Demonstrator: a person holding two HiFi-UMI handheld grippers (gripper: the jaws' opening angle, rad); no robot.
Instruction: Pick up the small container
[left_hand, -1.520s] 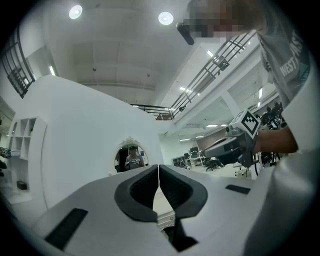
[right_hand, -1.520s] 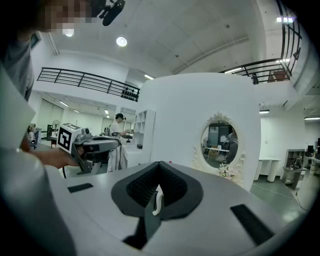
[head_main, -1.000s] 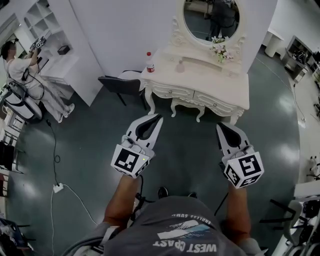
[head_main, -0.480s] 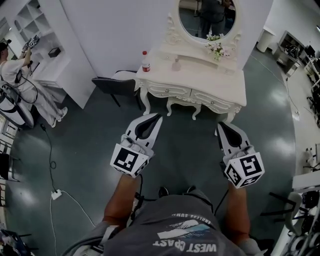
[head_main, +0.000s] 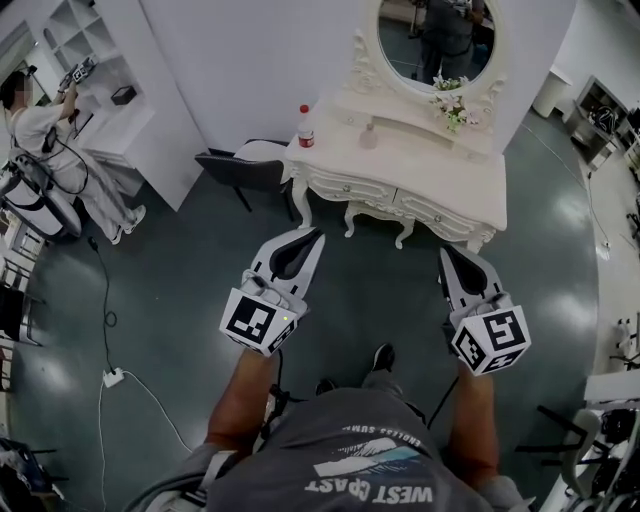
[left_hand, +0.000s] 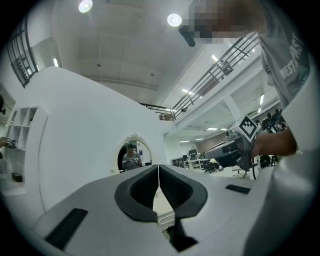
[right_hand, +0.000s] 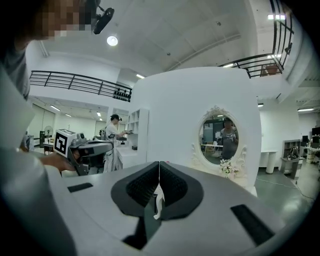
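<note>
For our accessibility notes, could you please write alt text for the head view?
A person holds the left gripper and right gripper, both shut and empty, over a dark floor, facing a white dressing table with an oval mirror.

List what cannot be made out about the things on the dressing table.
Small container: head view, too small to tell its kind.
Red-capped bottle: head view, label too small.
Dressing table top: gripper views, mostly hidden behind the shut left gripper and right gripper.

Bottle (head_main: 305, 127) left, small container (head_main: 369, 136) centre, flowers (head_main: 455, 112) right on dressing table (head_main: 432, 172).
</note>
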